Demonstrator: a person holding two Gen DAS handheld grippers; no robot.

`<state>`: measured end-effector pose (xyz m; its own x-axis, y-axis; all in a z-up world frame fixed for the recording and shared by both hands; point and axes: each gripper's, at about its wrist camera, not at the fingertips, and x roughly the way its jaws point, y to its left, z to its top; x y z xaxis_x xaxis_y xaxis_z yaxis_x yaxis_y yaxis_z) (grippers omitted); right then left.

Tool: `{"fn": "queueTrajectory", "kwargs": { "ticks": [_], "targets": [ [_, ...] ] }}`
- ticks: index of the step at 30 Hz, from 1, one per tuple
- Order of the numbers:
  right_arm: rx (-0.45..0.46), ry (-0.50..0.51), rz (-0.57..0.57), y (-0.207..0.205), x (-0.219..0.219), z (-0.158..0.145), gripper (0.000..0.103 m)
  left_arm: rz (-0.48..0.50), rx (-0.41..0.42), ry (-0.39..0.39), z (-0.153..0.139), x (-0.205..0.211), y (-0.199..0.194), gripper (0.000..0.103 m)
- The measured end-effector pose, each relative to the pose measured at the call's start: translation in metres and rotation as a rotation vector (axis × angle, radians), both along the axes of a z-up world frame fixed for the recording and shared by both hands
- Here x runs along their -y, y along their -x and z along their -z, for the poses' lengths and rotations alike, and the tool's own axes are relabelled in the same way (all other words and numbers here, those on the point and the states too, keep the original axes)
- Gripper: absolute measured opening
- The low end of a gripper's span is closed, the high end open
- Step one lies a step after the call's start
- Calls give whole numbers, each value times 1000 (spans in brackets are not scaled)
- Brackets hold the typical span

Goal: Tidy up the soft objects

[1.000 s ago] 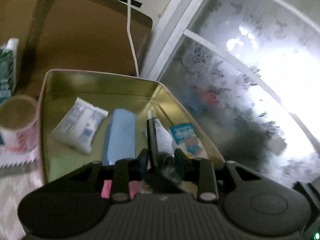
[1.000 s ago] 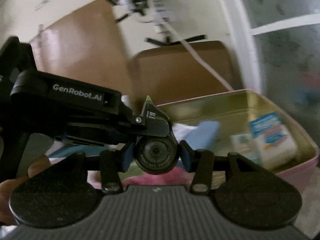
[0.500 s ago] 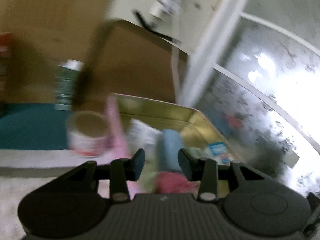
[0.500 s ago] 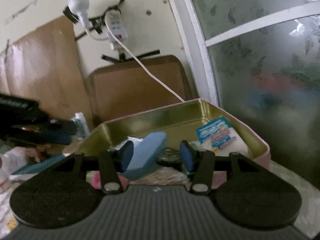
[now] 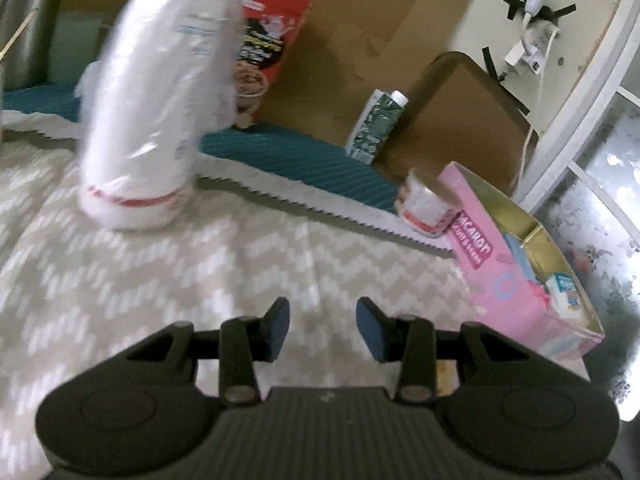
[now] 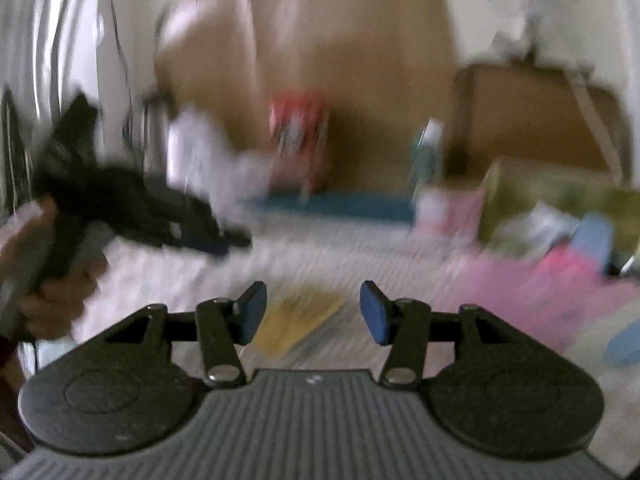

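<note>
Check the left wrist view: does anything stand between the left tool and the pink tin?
Nothing visible does. The left tool hangs empty over the patterned cloth, and only bare cloth separates it from the pink tin at right. The paper cup stands behind the tin; the wrapped white pack stands off left.

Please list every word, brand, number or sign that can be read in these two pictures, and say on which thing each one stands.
"MACARON": on the side of the pink tin box, in white letters that run sideways on a darker pink label.
A smaller line under it: too blurred to read.
Red box at the back: it carries print, but it is too blurred to read.
Green carton and white plastic-wrapped pack: print too small or blurred.
Right wrist view: nothing legible, because of motion blur.
</note>
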<state>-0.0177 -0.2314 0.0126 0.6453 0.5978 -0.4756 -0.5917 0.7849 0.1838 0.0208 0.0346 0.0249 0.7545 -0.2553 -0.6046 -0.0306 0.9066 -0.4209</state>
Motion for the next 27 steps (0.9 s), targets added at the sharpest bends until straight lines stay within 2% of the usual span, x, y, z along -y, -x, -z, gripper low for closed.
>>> {"fn": "queueTrajectory", "kwargs": {
  "ticks": [2, 3, 5, 7, 9, 11, 13, 16, 18, 23, 27],
  "targets": [
    [-61, 12, 23, -5, -10, 6, 78, 1, 6, -6, 2, -4, 5, 38],
    [-83, 6, 25, -7, -13, 6, 82, 3, 8, 1, 3, -6, 6, 38],
    [-108, 1, -5, -9, -23, 7, 84, 7, 7, 24, 7, -13, 9, 40],
    [-100, 54, -33, -14, -42, 8, 84, 4, 3, 48, 11, -19, 10, 40],
    [-51, 112, -66, -12, -62, 11, 83, 1, -1, 72, 15, -26, 13, 40],
    [2, 158, -112, -9, -79, 8, 64, 10, -5, 97, 17, -32, 16, 40],
    [14, 167, -173, -7, -92, 5, 59, 24, -10, 110, 17, -34, 18, 40],
    [38, 167, -226, -4, -107, 4, 53, 37, -17, 129, 19, -35, 23, 46],
    [23, 142, -254, -2, -111, 4, 51, 22, -17, 122, 19, -37, 28, 46],
    [6, 111, -275, -2, -108, 3, 51, -2, -29, 175, 19, -46, 35, 46],
    [22, 140, -270, 1, -114, 2, 56, 5, -33, 171, 19, -40, 32, 46]
  ]
}}
